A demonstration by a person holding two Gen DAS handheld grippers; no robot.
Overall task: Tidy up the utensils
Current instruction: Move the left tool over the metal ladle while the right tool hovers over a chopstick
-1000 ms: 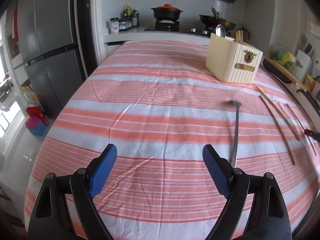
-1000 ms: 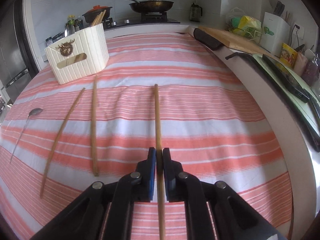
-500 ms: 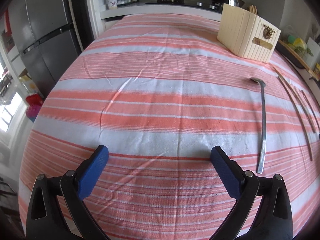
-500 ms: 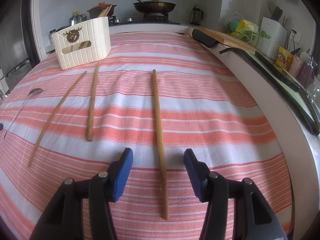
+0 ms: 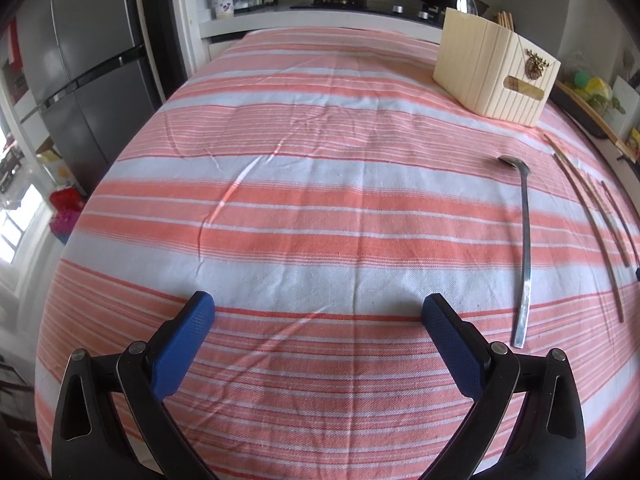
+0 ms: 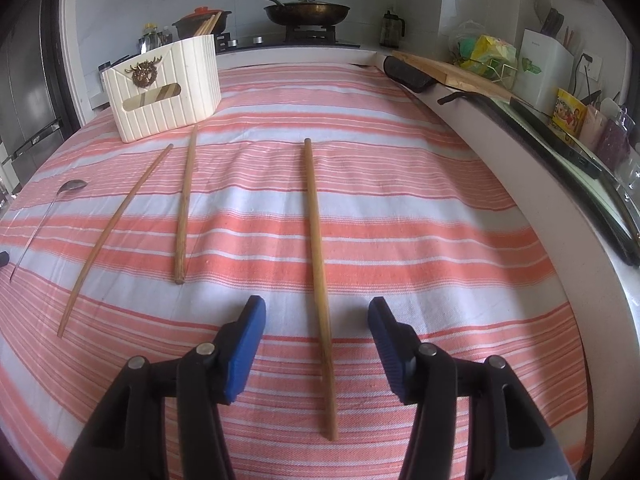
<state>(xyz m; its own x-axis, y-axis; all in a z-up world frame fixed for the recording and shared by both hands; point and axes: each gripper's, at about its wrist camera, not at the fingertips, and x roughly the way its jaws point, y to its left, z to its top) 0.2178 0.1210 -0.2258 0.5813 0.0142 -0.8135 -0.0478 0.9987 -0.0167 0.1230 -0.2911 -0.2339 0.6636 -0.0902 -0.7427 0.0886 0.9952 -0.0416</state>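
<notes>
My right gripper (image 6: 317, 305) is open just above the striped cloth. A long wooden chopstick (image 6: 314, 240) lies flat between its blue pads, touching neither. Two more chopsticks (image 6: 183, 208) (image 6: 116, 236) lie to the left, pointing at the cream utensil holder (image 6: 168, 96), which has chopsticks standing in it. A metal spoon (image 6: 44, 216) lies further left. In the left wrist view my left gripper (image 5: 318, 302) is open wide over bare cloth with nothing between its fingers. The spoon (image 5: 525, 252) lies to its right, the holder (image 5: 492, 76) stands at the far right, and a spoon stands in it.
The striped tablecloth (image 5: 320, 200) covers the whole table. A stove with a frying pan (image 6: 306, 10) and a pot sits behind it. A fridge (image 5: 80, 80) stands at the left. A counter (image 6: 520, 120) with a cutting board, bags and bottles runs along the right edge.
My right gripper has opened and let go of the chopstick, which now lies on the cloth. My left gripper's jaws have spread wider and it has sunk slightly toward the table.
</notes>
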